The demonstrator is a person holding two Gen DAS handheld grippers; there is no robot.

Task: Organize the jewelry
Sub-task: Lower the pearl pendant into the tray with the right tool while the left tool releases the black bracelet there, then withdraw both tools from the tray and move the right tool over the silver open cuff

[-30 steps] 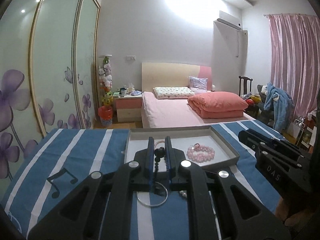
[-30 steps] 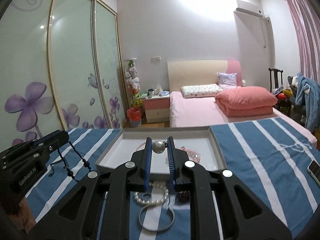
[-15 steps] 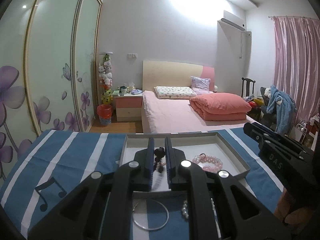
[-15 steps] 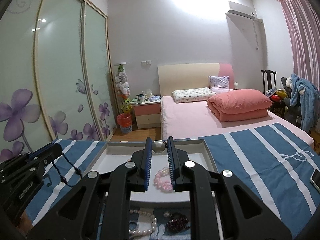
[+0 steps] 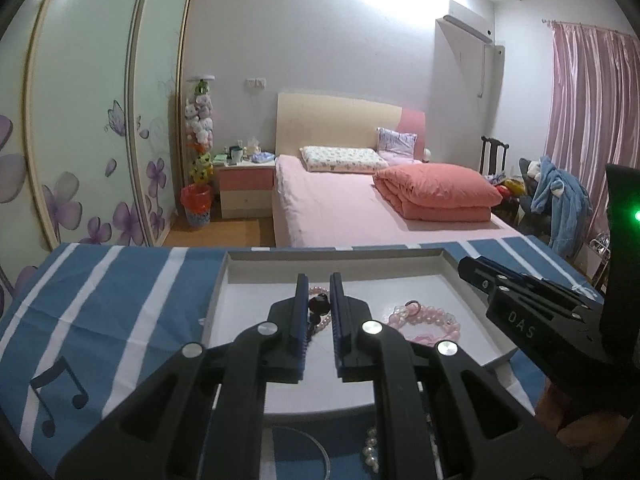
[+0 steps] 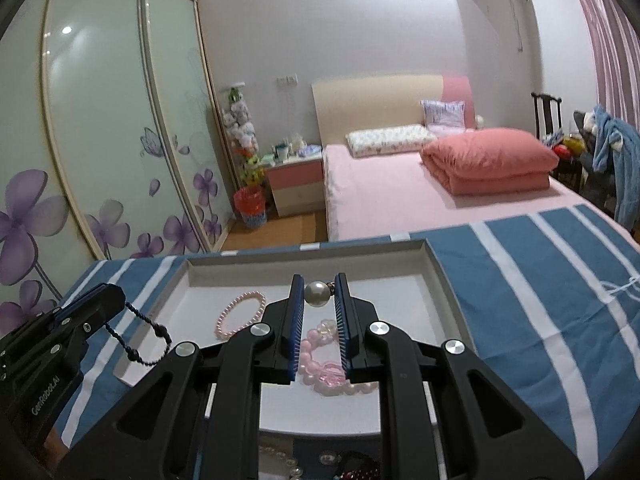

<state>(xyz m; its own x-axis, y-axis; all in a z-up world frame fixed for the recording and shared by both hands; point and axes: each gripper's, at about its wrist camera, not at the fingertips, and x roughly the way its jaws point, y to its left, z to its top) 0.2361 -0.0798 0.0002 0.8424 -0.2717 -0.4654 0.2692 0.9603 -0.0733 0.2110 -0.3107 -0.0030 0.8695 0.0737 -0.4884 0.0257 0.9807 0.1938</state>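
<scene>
Left gripper [image 5: 318, 294] fingers pinched a dark beaded string [image 5: 319, 305] over the shallow white rectangular tray [image 5: 336, 255]; from the right wrist view, the string hung in a loop over the tray's left edge. Right gripper [image 6: 318, 289] fingers pinched a large round pearl [image 6: 316, 294] above the tray. Thin pink bead bracelet [image 6: 239, 314] and chunky pink bead bracelet [image 6: 320, 364] lay inside the tray, apart. Tray sat on blue-and-white striped cloth [image 6: 532, 280] covering the tabletop
</scene>
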